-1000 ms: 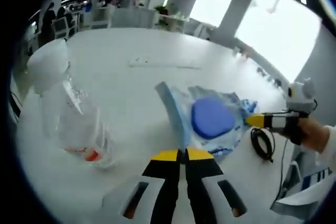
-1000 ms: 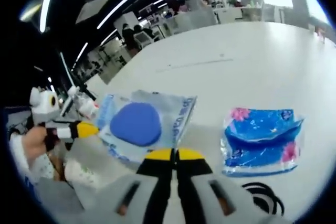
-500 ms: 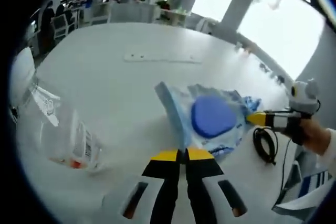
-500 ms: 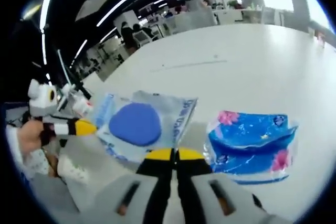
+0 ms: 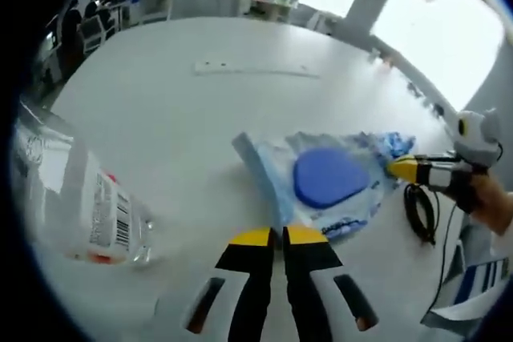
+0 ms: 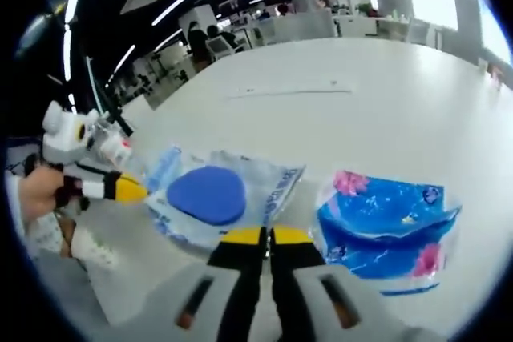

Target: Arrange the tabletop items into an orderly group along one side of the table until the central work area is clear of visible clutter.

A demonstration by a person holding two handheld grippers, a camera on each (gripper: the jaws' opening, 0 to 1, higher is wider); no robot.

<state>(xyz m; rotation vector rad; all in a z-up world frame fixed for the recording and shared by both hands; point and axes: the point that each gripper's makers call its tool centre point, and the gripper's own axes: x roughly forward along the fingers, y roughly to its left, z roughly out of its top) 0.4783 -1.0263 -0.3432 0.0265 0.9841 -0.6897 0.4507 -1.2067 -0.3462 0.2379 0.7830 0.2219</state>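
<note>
A light-blue plastic packet (image 5: 329, 182) with a dark blue oval pad inside hangs stretched between both grippers over the white table (image 5: 176, 126). My left gripper (image 5: 272, 235) is shut on its near edge. My right gripper (image 5: 405, 169) comes in from the right, shut on the packet's far edge. In the right gripper view the same packet (image 6: 210, 196) runs from my right gripper (image 6: 267, 235), shut on its corner, to the left gripper (image 6: 128, 190) at the left.
A clear plastic bottle (image 5: 72, 206) with a barcode label stands close at the left. A blue floral tissue pack (image 6: 385, 226) lies on the table (image 6: 345, 118) right of the packet. A black cable (image 5: 421, 214) lies near the table edge. A long white strip (image 5: 256, 71) lies farther back.
Both grippers stay shut on the packet. Both views have shifted: the bottle now sits lower and closer in the left gripper view, and the black cable has left the right gripper view.
</note>
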